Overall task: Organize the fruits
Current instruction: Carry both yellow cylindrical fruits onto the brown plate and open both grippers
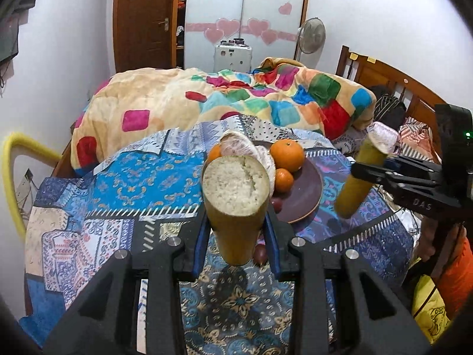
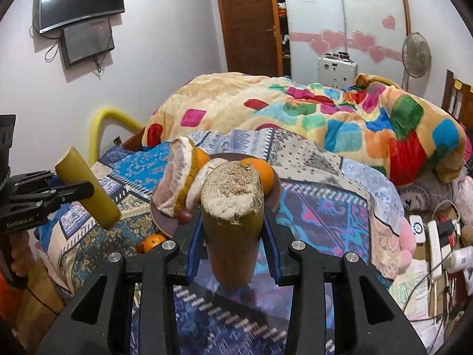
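My left gripper is shut on a short yellow-green cane piece, held upright above the patterned cloth with its white fibrous cut end towards the camera. My right gripper is shut on a second cane piece in the same way. Each view also shows the other gripper off to the side, gripping its tilted cane: the right gripper and the left gripper. Beyond them, a brown plate holds oranges and peeled pomelo segments.
A small orange and a dark red fruit lie on the cloth beside the plate. A heaped colourful blanket rises behind it. A yellow padded rail stands to the left, and a power strip with cables to the right.
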`<state>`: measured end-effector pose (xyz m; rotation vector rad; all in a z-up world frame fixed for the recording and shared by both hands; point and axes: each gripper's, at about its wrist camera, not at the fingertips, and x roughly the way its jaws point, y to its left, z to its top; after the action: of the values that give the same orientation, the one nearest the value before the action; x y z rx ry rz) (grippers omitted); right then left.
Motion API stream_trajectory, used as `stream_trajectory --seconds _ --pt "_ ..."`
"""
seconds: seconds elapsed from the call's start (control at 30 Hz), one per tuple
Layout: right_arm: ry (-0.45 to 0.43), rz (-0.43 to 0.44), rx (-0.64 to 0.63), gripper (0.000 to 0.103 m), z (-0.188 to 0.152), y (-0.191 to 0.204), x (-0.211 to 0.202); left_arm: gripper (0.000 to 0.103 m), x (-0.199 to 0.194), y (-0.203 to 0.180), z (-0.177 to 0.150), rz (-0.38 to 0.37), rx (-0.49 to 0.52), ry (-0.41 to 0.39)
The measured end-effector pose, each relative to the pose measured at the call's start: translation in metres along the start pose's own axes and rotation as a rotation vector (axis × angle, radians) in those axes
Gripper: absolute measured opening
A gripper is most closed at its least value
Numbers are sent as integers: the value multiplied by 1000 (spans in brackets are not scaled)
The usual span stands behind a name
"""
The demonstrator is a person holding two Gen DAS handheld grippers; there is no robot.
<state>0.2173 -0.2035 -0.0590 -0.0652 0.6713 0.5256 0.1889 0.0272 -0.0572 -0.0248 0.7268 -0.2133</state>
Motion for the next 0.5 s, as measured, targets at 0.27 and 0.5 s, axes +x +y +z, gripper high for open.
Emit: stream_trajectory --seconds 0.27,0.5 --pt "8 -20 -61 34 16 13 27 34 8 -1 6 -20 3 -16" --pt "29 -33 -38 33 30 2 55 34 15 5 6 -25 -5 -19"
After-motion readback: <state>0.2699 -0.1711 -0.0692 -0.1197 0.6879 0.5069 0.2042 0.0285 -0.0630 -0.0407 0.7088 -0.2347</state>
